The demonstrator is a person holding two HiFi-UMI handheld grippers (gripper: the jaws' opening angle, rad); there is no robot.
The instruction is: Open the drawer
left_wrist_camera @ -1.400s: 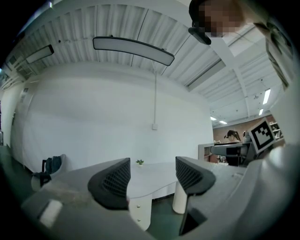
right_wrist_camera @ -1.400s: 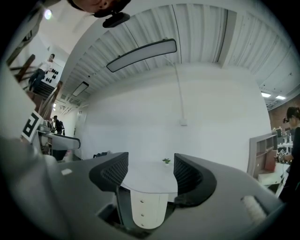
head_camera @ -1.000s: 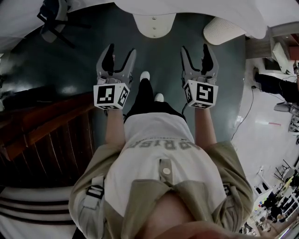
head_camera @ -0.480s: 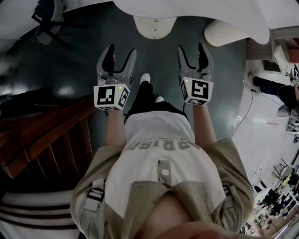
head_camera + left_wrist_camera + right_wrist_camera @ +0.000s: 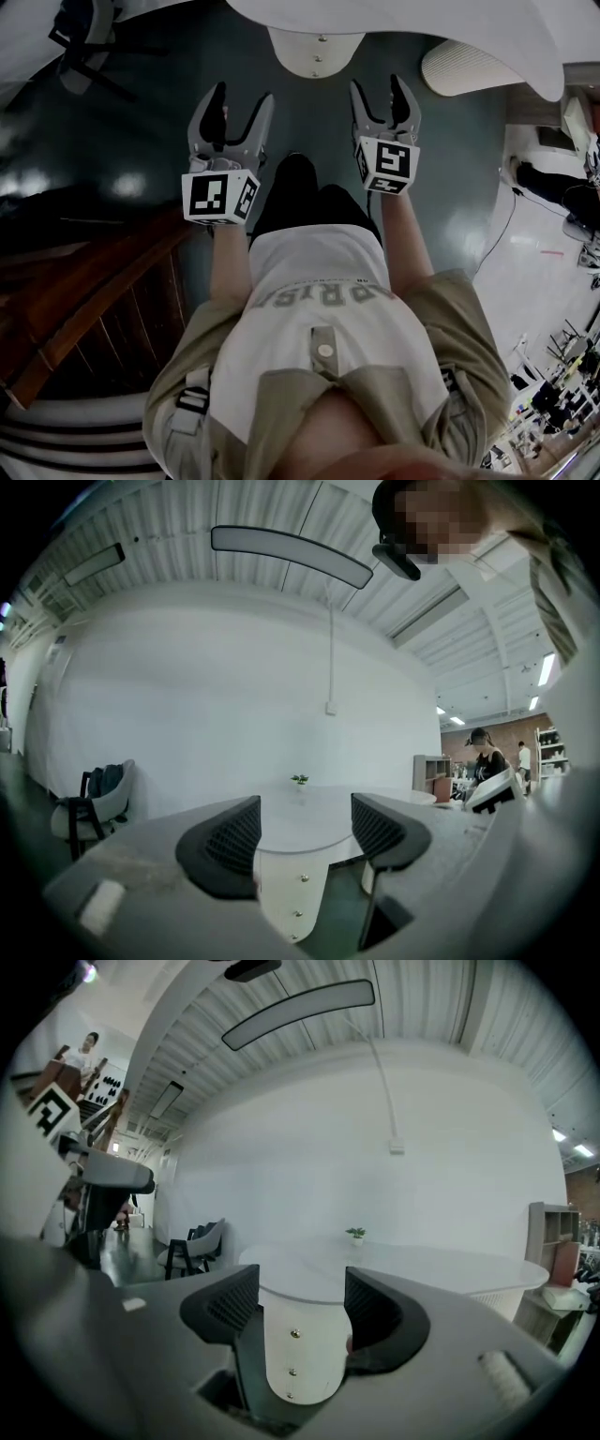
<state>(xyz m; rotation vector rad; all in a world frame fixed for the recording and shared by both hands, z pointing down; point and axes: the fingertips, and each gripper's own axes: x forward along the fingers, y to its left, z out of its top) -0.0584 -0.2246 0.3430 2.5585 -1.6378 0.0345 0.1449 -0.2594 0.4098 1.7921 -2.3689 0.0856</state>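
My left gripper [image 5: 241,96] and my right gripper [image 5: 378,84] are held out in front of me over the dark floor [image 5: 159,131]. Both sets of jaws are spread with nothing between them, and the right pair has just eased in a touch but is nearly as wide as it goes. My worry is the drawer itself: I can't make one out in any view. Ahead is the white worktop [image 5: 394,19] on its pale leg panel [image 5: 314,52]. Low at my left is a dark wooden piece [image 5: 84,300], too dim to read. If the drawer sits under the worktop's rim, I would be reaching for it blind and could knock a jaw against the edge. The row of bolts [image 5: 294,1334] on the leg panel could also fool me into closing on something that will never slide. If the drawer is in the dark wood instead, I am facing the wrong way and every move forward is wasted. Even with a handle found, jaws this wide could close off-centre and slip, or pull askew and jam the drawer on its runners. With both grippers level and close together, one might also foul the other.
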